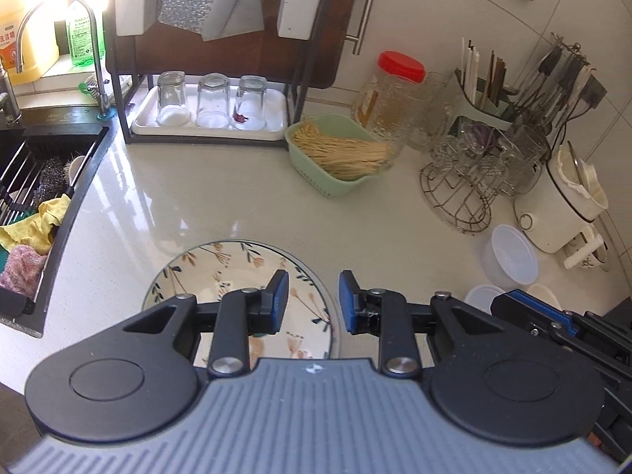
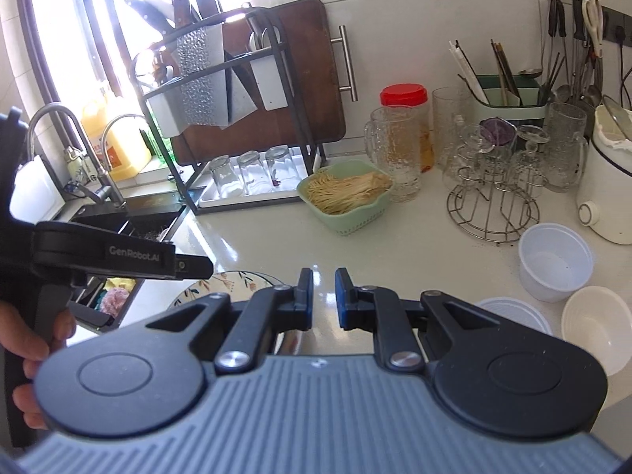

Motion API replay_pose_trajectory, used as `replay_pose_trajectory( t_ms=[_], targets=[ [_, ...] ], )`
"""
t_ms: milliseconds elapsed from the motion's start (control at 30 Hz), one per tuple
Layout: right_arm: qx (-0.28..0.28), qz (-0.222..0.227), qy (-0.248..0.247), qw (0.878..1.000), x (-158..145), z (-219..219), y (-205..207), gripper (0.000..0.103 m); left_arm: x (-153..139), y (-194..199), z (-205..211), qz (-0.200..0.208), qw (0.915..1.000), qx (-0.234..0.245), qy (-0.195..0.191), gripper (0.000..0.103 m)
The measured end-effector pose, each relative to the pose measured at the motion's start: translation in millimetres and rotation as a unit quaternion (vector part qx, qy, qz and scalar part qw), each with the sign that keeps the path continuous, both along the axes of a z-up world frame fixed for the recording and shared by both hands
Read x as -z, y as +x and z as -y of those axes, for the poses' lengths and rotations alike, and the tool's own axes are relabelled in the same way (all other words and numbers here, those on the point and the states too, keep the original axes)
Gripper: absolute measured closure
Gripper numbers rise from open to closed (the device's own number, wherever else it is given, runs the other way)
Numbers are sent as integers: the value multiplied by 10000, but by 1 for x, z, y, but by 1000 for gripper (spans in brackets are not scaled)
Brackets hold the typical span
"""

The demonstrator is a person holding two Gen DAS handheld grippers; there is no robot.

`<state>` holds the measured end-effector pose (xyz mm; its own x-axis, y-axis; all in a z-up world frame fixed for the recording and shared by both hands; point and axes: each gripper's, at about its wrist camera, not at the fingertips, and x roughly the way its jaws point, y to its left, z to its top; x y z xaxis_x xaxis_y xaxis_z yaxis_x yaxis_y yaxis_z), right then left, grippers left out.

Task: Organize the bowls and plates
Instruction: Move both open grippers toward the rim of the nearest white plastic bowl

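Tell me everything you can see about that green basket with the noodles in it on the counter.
The pale green plastic basket is roughly square with rounded corners, a flared rim and slotted side walls. It sits upright on the glossy white countertop, right of the black dish rack's white tray and in front of a textured glass mug; whether it touches the mug I cannot tell. It holds a loose bundle of dry yellow noodles whose ends reach over the rim on the mug's side. No gripper is near it.

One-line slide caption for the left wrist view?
Left gripper hovers empty over a floral plate on the counter, white plastic bowls to its right.
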<state>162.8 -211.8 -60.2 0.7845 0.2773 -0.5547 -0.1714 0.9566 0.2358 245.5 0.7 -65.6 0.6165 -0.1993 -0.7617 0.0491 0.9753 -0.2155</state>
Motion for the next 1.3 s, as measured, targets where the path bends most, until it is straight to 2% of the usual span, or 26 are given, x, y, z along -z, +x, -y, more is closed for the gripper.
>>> replay_pose_trajectory(
  t_ms=[300, 433, 633, 733, 800, 1000, 1100, 1200, 1300],
  targets=[
    [280, 7, 47, 9996, 2, 30, -18, 88, -2, -17, 27, 79, 9999, 95, -45, 72],
    [408, 106, -159, 9990, 3, 36, -27, 88, -1, -19, 39, 98, 9997, 222, -37, 72],
    [814, 132, -193, 9964, 6, 58, -37, 88, 6, -16, 57, 52, 9990, 419, -113, 72],
    [986, 87, -185, 9949, 10, 68, -39, 88, 8, -12, 68, 39, 9983, 577, -54, 72],
    [1095, 96, -360, 9933, 13, 69, -42, 88, 5, -9, 73, 60, 9975, 708, -23, 72],
    [1036, 74, -485, 9934, 19, 68, -47, 88, 6, 0, 85, 27, 9948, 995, 192, 72],
    [1052, 13, -402, 9936, 24, 73, -47, 88, 11, 5, 95, -51, 9919, 1255, 175, 72],
    [1094, -37, -409, 9932, 31, 77, -47, 88, 19, 10, 109, -37, 9879, 1516, 323, 72],
    [1122, -117, -494, 9924, 38, 82, -46, 88, 27, 18, 118, -88, 9869, 1587, 273, 72]
  ],
)
